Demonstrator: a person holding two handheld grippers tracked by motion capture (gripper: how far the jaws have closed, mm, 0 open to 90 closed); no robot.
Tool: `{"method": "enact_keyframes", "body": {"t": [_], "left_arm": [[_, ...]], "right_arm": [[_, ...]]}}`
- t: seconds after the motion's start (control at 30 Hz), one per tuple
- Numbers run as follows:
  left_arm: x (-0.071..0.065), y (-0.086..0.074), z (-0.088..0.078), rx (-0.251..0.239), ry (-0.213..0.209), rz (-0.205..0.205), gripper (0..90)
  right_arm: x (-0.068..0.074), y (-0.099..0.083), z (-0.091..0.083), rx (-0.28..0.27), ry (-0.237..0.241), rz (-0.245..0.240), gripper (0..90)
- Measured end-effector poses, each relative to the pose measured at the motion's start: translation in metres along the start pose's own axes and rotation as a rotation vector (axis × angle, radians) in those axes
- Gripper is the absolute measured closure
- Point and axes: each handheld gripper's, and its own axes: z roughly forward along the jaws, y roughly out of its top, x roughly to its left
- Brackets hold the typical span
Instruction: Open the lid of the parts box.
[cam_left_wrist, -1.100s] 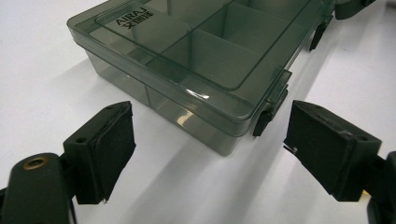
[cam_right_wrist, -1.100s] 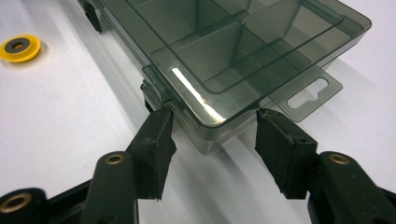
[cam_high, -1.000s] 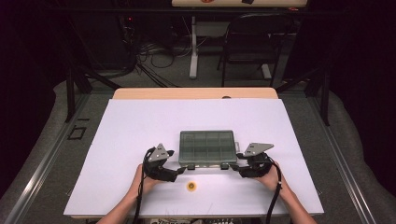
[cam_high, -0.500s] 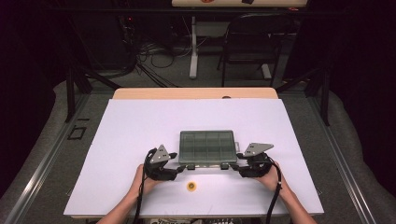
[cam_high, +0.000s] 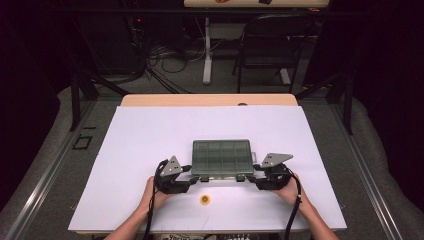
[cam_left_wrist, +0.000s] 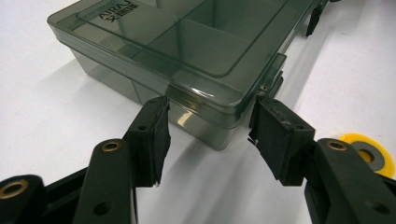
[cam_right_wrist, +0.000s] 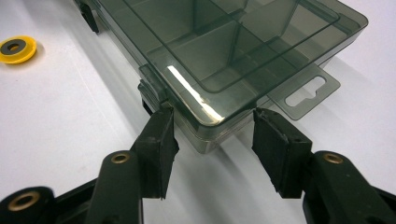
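Smoky compartment box (cam_high: 222, 157), lid down, sits on the white desk (cam_high: 150, 135) near its front edge. Left tool (cam_left_wrist: 208, 123) has just been closing; its pads now pinch the box's near left corner. Right tool (cam_right_wrist: 212, 128) grips the near right corner. Yellow ring (cam_high: 204, 199) lies just in front, apart.

Brightly lit bench (cam_high: 150, 135) under overhead light, dark surroundings. Glare streak on box (cam_right_wrist: 196, 100) lid, soft shadows beneath. Sharp up close, slightly soft from above.
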Motion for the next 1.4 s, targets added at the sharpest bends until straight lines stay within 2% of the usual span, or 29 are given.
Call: {"method": "enact_keyframes", "body": {"t": [0.5,0.6,0.9,1.23,1.4], "left_arm": [[0.0004,-0.0005,-0.0006,-0.009,-0.001,-0.002,47.5],[0.0002,-0.0004,-0.0006,-0.009,0.001,-0.001,47.5],[0.0003,-0.0004,-0.0006,-0.008,0.002,-0.002,47.5],[0.0008,-0.0008,-0.0011,-0.02,-0.004,-0.01,48.5],[-0.0002,-0.0008,-0.0015,-0.032,0.001,-0.004,49.7]], "right_arm": [[-0.0009,0.001,-0.0007,-0.002,0.007,0.023,48.4],[0.0003,0.0013,0.0003,0.005,-0.003,0.009,47.9],[0.0021,0.0017,0.001,0.015,-0.01,0.007,47.9],[0.0016,0.0021,0.0001,0.002,-0.003,0.01,49.7],[0.0014,0.0023,-0.002,-0.006,-0.002,0.019,53.4]]}}
